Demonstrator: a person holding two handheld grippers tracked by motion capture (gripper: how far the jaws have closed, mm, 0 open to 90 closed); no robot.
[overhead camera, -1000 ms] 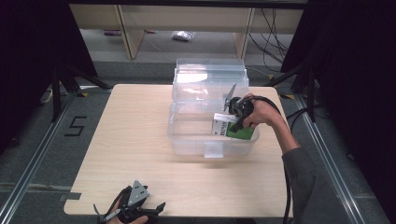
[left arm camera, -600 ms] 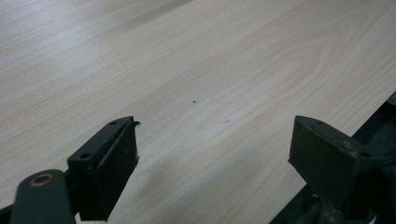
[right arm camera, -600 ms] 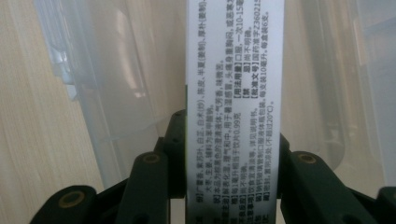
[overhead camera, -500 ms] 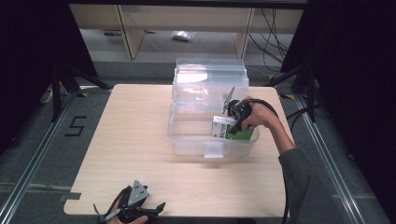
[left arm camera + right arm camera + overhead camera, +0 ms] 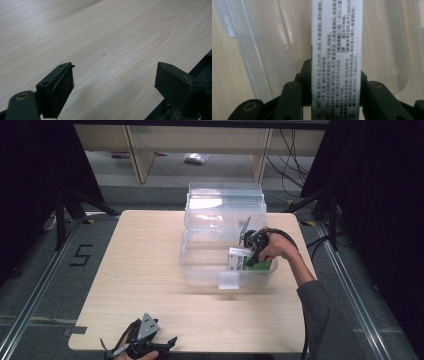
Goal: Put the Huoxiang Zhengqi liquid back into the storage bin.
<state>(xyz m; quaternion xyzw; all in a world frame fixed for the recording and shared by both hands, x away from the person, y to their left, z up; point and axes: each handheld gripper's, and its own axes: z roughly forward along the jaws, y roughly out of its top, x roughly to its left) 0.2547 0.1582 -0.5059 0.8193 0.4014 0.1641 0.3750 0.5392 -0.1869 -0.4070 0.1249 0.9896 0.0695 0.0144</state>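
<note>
Two hand-held grippers are at work at a pale wooden table [image 5: 150, 270]. Right gripper [image 5: 248, 254], held in the person's right hand [image 5: 274, 247], reaches into the open front compartment of a clear plastic storage box [image 5: 200, 265] that stands on the far right part of the table. Its jaws are clamped on a green and white carton [image 5: 240, 260]; in the right gripper view the carton [image 5: 337, 50] stands upright between the two black jaws, its narrow white side panel printed with small dark characters, and the pads press on both long edges. The carton sits inside the box, near its right wall, just behind the front wall and its small clear handle tab [image 5: 229, 280]; whether it rests on the box floor cannot be told. Clear walls of the box [image 5: 269, 45] show on either side of the carton in the right gripper view.

Left gripper [image 5: 155, 347] lies low at the near edge of the table, well apart from the box, with its grey three-cornered plate on top. In the left gripper view its jaws stand wide apart with nothing between them, above bare wood grain [image 5: 112, 37], close to the table's edge.

A black cable [image 5: 304, 320] trails from the right gripper along the sleeve.
</note>
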